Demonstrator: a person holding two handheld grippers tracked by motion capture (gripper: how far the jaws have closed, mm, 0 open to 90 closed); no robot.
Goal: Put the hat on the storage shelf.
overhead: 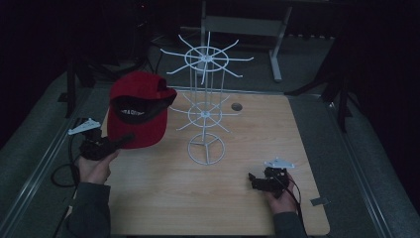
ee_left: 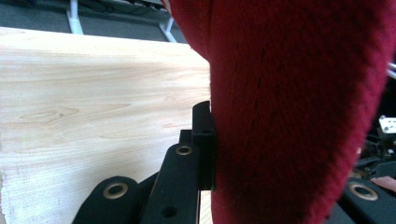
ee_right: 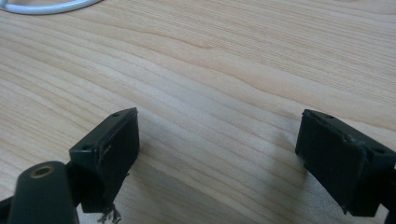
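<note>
Above the table (overhead: 163,198), left claw (overhead: 128,139) clamps red cap (overhead: 138,106)

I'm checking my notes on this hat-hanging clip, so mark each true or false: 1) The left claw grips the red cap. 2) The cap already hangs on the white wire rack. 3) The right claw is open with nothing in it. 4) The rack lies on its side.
1) The left claw grips the red cap: true.
2) The cap already hangs on the white wire rack: false; it is held up beside the rack, left of it in the high view.
3) The right claw is open with nothing in it: true.
4) The rack lies on its side: false; it stands upright on the table.
</note>
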